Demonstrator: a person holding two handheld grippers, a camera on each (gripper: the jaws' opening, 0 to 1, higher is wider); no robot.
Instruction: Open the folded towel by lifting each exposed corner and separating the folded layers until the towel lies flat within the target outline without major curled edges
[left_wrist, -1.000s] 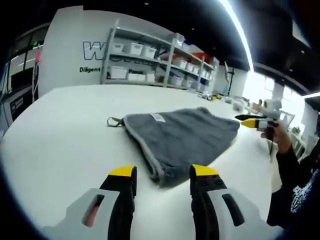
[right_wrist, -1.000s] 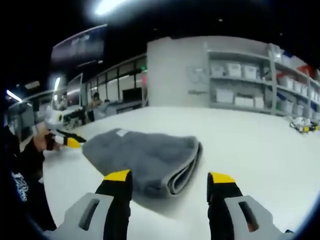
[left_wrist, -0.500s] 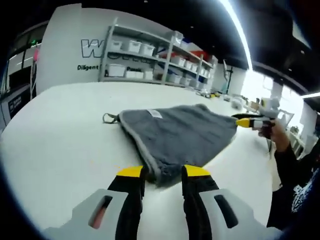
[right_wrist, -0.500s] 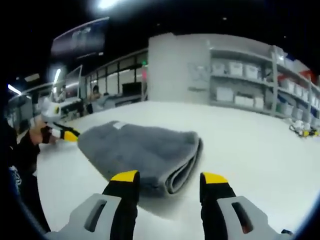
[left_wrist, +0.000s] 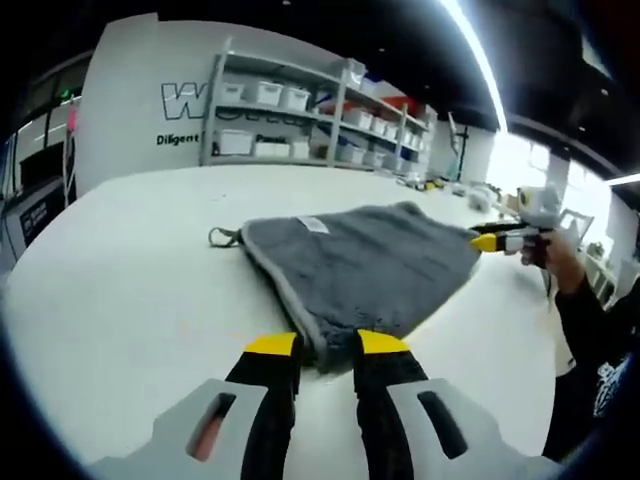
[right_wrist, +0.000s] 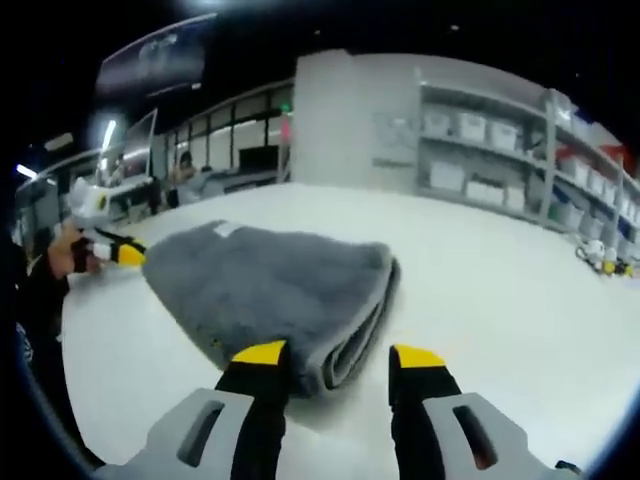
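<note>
Folded grey towel (left_wrist: 365, 265) on a white table (left_wrist: 130, 280), both grippers at opposite corners. Left gripper view: the towel occupies the centre of the frame, its bound edge running from a hanging loop (left_wrist: 222, 238) at centre left down to the near corner at lower centre; a sewn label (left_wrist: 312, 225) lies near its far edge. The left gripper (left_wrist: 326, 345) stands at that near corner with its yellow-tipped jaws drawn close on either side of the cloth, apparently pinching it, though the contact itself cannot be confirmed. At the right edge, the other gripper's yellow tip (left_wrist: 487, 242) meets the towel's far corner, held by a hand (left_wrist: 553, 258). Storage shelving (left_wrist: 310, 125) stands in the upper centre. Right gripper view: the other gripper (right_wrist: 128, 254) with its yellow tip appears at centre left; the towel (right_wrist: 265, 285) fills the middle, and the right gripper (right_wrist: 340, 355) straddles the near corner, jaws partly open, not visibly closed on cloth. Step in hand, as judged: securing exposed corners before the first unfolding; no layer is yet separated. The next move calls for gripping the top layer alone and lifting it clear. The right gripper view alone reveals the stacked layers at the fold (right_wrist: 362, 325); the left gripper view alone reveals loop and bound edge.
</note>
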